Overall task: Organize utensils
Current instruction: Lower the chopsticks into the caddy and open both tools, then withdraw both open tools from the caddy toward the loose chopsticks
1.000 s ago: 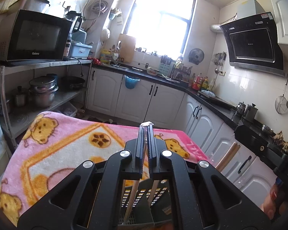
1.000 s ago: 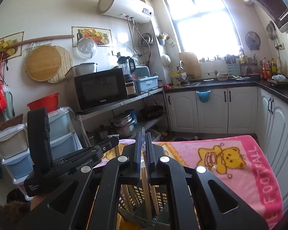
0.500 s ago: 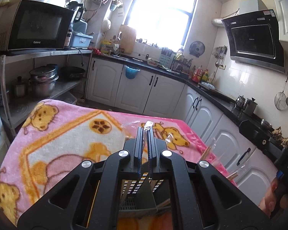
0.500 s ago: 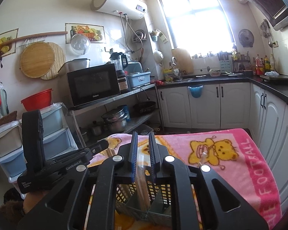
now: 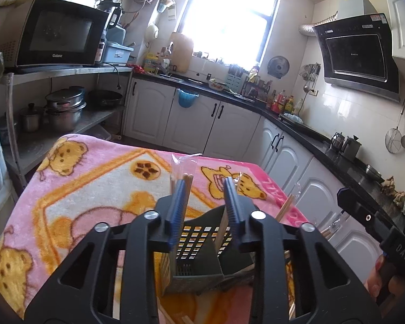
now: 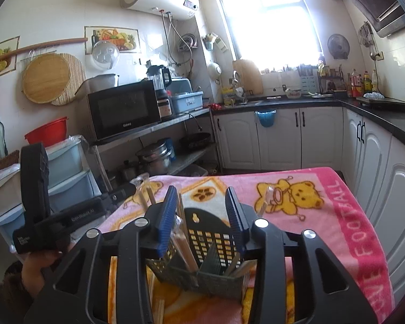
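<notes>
A dark grey perforated utensil caddy [image 5: 197, 253] stands on the pink bear blanket [image 5: 89, 186]; it also shows in the right wrist view [image 6: 215, 245]. Wrapped wooden chopsticks [image 5: 184, 181] stand upright in its compartments, and more lean in the right wrist view [image 6: 184, 240]. My left gripper [image 5: 205, 210] is open and empty, its jaws on either side of the caddy's top. My right gripper [image 6: 202, 216] is open and empty just above the caddy. The left gripper's body [image 6: 37, 210] shows at the left of the right wrist view.
The blanket-covered table [image 6: 337, 216] ends at white cabinets [image 5: 280, 151] on the right. A steel shelf with pots [image 5: 64, 108] and a microwave [image 5: 59, 35] stands to the left. Loose chopsticks [image 5: 283, 208] poke up near the caddy's right side.
Both grippers were shut on wrapped chopsticks a second ago; both have opened, and the chopsticks now stand in the caddy. Both grippers sit lower and closer to the caddy.
</notes>
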Available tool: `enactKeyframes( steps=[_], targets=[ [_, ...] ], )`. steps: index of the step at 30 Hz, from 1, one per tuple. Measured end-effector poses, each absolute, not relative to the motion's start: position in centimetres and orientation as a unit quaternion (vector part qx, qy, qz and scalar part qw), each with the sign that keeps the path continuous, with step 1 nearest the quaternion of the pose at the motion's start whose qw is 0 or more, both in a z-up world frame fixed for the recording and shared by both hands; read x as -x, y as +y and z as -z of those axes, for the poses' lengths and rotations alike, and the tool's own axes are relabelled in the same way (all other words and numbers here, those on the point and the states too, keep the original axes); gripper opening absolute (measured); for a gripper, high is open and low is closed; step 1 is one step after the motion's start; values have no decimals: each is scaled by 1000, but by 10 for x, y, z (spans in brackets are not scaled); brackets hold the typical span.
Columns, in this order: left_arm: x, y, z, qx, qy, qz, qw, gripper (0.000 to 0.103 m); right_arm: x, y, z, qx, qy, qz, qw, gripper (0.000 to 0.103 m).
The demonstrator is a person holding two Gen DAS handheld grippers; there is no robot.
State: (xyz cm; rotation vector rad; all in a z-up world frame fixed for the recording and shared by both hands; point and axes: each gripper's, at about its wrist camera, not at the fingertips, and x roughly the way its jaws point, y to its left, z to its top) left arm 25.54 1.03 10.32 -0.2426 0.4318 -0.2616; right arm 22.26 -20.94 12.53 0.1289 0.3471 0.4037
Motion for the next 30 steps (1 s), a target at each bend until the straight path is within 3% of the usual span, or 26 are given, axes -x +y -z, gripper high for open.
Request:
enactKeyframes(
  steps=[7,9,15,30],
  targets=[
    [-243,15,-108,124,207,132,961,50,-211,-208,-119,-56,175,-199,963,45],
    [-237,16,-110,125,204,133,962,64,-207,-208,-118,-52,175,-198,963,47],
    [-225,22,-114,134,201,126,962,90,-198,-211,-118,-51,175,-198,963,53],
    [-202,36,-105,139,207,121,961,92,-175,-214,-113,-47,182,-206,960,58]
  ],
)
